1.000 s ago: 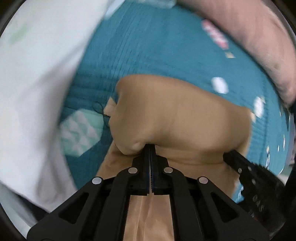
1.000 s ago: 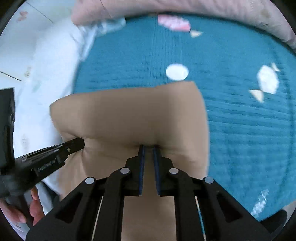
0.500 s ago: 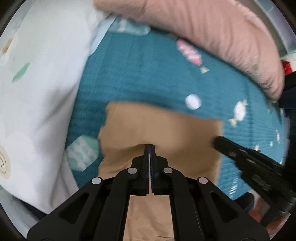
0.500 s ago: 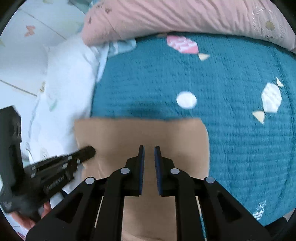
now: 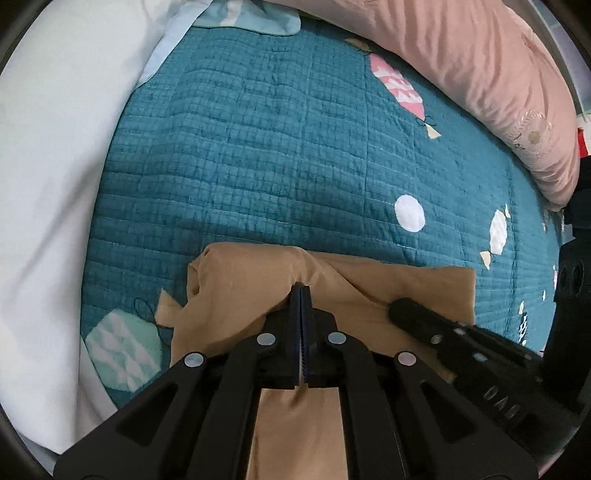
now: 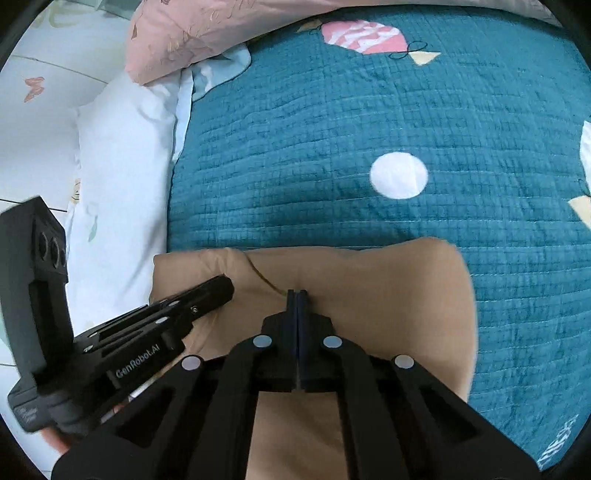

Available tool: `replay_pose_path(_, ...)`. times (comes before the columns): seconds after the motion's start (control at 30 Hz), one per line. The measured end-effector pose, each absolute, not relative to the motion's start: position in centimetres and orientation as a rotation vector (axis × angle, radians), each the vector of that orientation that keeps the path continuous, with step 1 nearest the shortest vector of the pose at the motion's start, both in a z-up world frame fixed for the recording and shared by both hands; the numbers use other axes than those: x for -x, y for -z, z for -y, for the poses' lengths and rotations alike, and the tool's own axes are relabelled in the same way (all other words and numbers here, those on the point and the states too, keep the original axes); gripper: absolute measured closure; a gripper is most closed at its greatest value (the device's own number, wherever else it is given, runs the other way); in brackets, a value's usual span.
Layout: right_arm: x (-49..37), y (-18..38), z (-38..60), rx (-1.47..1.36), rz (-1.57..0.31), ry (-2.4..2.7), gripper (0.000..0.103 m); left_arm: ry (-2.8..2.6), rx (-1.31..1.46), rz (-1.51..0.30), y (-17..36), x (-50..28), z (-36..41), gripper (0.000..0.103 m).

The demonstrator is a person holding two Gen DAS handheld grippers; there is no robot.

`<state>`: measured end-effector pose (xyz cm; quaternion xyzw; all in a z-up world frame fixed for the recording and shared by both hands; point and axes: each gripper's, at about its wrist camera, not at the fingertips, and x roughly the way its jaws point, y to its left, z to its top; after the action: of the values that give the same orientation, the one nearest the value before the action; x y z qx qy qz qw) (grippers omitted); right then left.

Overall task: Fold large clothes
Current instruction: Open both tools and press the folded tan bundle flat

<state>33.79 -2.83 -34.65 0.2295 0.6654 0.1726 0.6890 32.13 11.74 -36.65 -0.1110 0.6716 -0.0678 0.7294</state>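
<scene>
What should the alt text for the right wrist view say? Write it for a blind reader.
The right gripper, shut, pinches a folded tan cloth garment lying on a teal quilted bedspread. The left gripper touches the garment's left side; a pink pillow lies beyond.

From the right wrist view, the right gripper (image 6: 297,295) has its jaws pressed together on a raised pleat of the tan garment (image 6: 388,295), which lies folded on the teal quilt (image 6: 314,147). The left gripper (image 6: 218,290) reaches in from the left, its tip resting on the same cloth just beside the pleat. A pink pillow (image 6: 177,37) and a white pillow (image 6: 122,166) lie along the quilt's far left edge.
</scene>
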Motion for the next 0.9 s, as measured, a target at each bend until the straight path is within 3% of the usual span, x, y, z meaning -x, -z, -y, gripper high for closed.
replay_pose_path(0.5,-33.4,32.8,6.5,-0.48,-1.445,-0.309,0.103,0.148,0.145,-1.415,35.3,-31.3,-11.5,0.101)
replay_pose_path(0.7,-33.4,34.5,6.1,-0.467,-1.461,-0.289,0.103,0.149,0.168,-1.42,35.9,-31.4,-11.8,0.101)
replay_pose_path(0.9,-32.6,30.9,7.0,-0.496,-1.416,-0.303,0.1,0.12,0.174,-1.377,31.3,-30.2,-12.3,0.1)
